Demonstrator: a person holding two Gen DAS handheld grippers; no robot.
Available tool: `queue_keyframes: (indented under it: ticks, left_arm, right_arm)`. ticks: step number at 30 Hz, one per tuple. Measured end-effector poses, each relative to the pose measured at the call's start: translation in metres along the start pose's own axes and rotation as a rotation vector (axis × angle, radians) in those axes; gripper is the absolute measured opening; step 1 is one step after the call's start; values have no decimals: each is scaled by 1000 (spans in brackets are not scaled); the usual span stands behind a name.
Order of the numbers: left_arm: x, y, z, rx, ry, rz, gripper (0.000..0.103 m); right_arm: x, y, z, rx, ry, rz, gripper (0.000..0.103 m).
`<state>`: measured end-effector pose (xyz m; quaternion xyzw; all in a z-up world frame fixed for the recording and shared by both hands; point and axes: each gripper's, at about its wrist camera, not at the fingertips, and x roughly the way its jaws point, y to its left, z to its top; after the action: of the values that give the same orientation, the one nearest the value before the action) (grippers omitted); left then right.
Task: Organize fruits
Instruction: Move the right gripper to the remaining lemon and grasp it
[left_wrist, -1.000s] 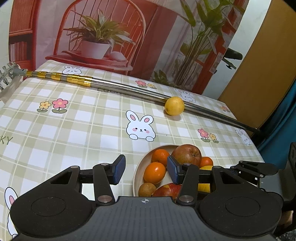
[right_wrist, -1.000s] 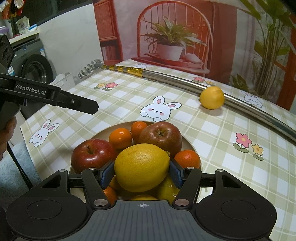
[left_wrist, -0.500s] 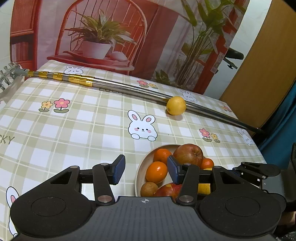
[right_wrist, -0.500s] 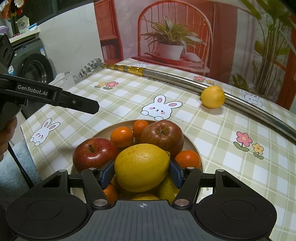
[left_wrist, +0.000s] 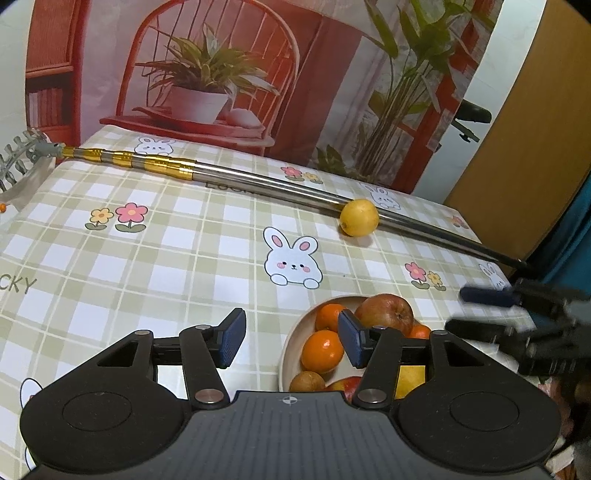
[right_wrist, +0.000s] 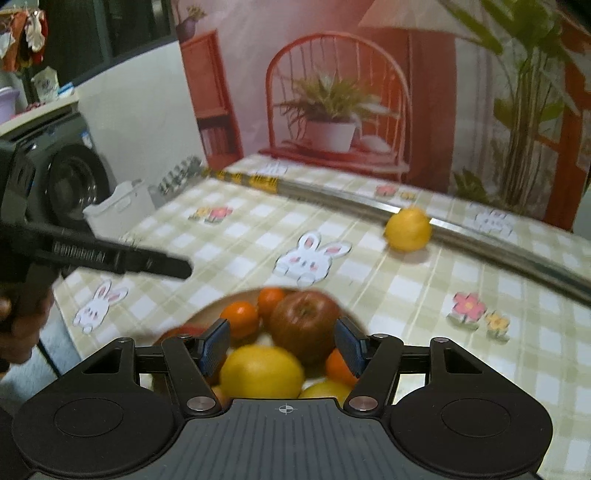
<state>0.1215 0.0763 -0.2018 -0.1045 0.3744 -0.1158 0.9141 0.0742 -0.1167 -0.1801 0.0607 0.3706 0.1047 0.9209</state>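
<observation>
R gripper (right_wrist: 282, 349) part open, gripping nothing, hovering over bowl (right_wrist: 207, 314) | L gripper (left_wrist: 291, 341) jaws just opening wider, empty, sitting beside bowl | bowl holding most fruit | lemon (right_wrist: 408, 229) lying loose by pole (right_wrist: 498, 247), left to collect

The left gripper (left_wrist: 290, 341) hangs with its jaws parted, nothing between them, at the bowl's (left_wrist: 286, 354) rim. A lemon (left_wrist: 359, 217) rests against the metal pole (left_wrist: 258, 181).

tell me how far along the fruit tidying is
Done: apples, oranges and a large yellow citrus sit in the bowl. In hand: nothing; the right gripper hangs open above the citrus, the left gripper, jaws just opening, is empty. Left: one lemon lies against the pole.
</observation>
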Motion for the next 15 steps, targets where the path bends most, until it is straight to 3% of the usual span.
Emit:
queue_keyframes:
  ticks: [8, 15]
  left_arm:
    - [3, 2, 10, 16, -26, 37, 58]
    - [9, 10, 21, 5, -35, 72, 58]
  right_arm:
    - [1, -33, 40, -23, -98, -70, 59]
    - [39, -60, 70, -53, -161, -137, 59]
